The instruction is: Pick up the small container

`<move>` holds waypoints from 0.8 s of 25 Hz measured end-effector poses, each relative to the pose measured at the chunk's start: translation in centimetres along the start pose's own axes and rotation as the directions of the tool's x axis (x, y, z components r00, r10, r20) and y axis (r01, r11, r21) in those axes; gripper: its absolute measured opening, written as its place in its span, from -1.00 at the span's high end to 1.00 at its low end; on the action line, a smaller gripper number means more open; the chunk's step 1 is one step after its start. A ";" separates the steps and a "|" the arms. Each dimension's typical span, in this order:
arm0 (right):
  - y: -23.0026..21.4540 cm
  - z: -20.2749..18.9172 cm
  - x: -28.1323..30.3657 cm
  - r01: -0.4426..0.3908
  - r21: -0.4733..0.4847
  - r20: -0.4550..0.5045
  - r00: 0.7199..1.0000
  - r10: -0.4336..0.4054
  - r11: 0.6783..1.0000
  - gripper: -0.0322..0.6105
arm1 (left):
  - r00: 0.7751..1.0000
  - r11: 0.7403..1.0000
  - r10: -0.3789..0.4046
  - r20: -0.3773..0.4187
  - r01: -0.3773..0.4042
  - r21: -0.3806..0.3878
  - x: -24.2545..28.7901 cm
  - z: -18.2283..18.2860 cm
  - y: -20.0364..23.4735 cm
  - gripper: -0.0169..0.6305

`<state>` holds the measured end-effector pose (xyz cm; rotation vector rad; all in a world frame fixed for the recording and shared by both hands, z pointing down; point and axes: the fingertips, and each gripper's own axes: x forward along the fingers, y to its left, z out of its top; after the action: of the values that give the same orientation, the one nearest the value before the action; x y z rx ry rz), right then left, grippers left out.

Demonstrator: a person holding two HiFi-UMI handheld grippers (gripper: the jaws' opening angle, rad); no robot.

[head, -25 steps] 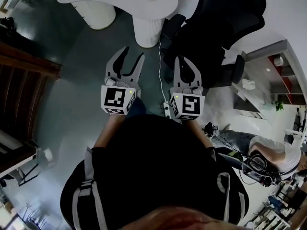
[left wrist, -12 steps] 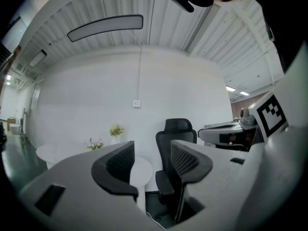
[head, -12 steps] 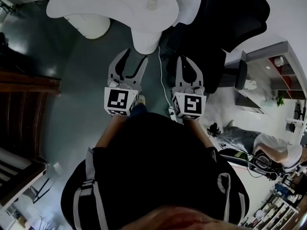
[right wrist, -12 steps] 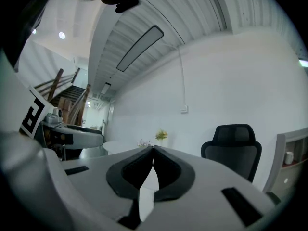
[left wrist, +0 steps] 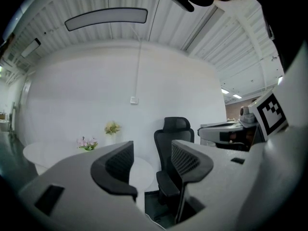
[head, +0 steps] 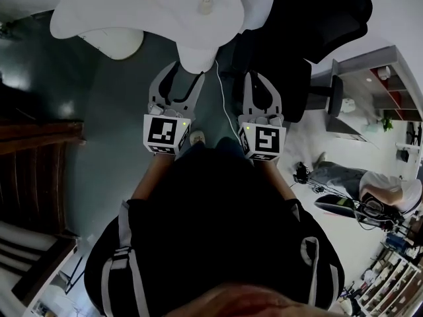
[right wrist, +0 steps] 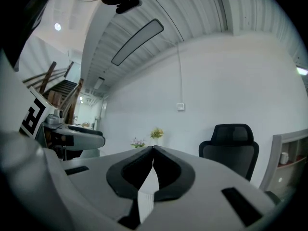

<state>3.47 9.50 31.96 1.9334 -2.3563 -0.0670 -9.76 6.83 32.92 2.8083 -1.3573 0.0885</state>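
Drawn nearer the table (head: 132, 8) up top, left gripper (head: 185, 72) widening and empty, right gripper (head: 259, 78) closed on nothing. Probably light container (head: 205, 5): pinch its sides.

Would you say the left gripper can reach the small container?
Probably not yet: the left gripper, its empty jaws just opened wider, is short of the white table bearing the small container; nothing intervenes.

I find no legible text, label, brand or number in any view. The cube (head: 163, 132) on my left gripper (head: 186, 72) and the cube (head: 264, 139) on my right gripper (head: 258, 76) bear only black-and-white square markers, not lettering.
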 end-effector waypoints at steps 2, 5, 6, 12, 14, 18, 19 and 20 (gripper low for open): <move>-0.1 -0.1 0.6 0.006 -0.002 -0.007 1.000 -0.006 1.000 0.83 | 1.000 1.000 -0.007 -0.004 0.007 -0.008 0.5 -0.2 0.4 0.22; 0.2 0.0 1.4 0.007 -0.002 -0.010 1.000 -0.007 1.000 0.83 | 1.000 1.000 -0.010 -0.004 0.010 -0.016 0.7 -0.3 1.1 0.22; 0.2 0.1 1.7 0.007 -0.002 -0.009 1.000 -0.007 1.000 0.83 | 1.000 1.000 -0.011 -0.004 0.011 -0.017 0.9 -0.3 1.3 0.22; -0.1 0.0 3.9 -0.006 0.005 0.002 1.000 0.006 1.000 0.83 | 1.000 0.999 -0.017 0.013 0.017 -0.029 2.5 -0.3 2.6 0.22; -0.3 0.1 5.0 -0.017 0.001 0.012 1.000 0.017 1.000 0.83 | 1.000 0.999 -0.014 0.019 0.014 -0.029 3.5 -0.4 3.3 0.22; -1.0 -0.2 7.7 -0.037 -0.013 0.015 0.999 0.037 0.999 0.83 | 1.000 0.999 0.002 0.012 -0.002 -0.032 5.4 -1.2 4.9 0.22; -1.3 -0.4 8.5 -0.043 -0.016 0.013 0.999 0.043 0.999 0.83 | 1.000 1.000 0.010 0.009 -0.009 -0.029 6.0 -1.4 5.3 0.22; -1.7 -0.5 9.4 -0.047 -0.019 0.011 0.999 0.048 0.999 0.83 | 1.000 1.000 0.016 0.004 -0.016 -0.027 6.7 -1.6 5.7 0.22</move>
<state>3.34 0.02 32.73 1.8729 -2.3988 -0.0967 -10.15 -1.94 34.90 2.7776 -1.3713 0.0633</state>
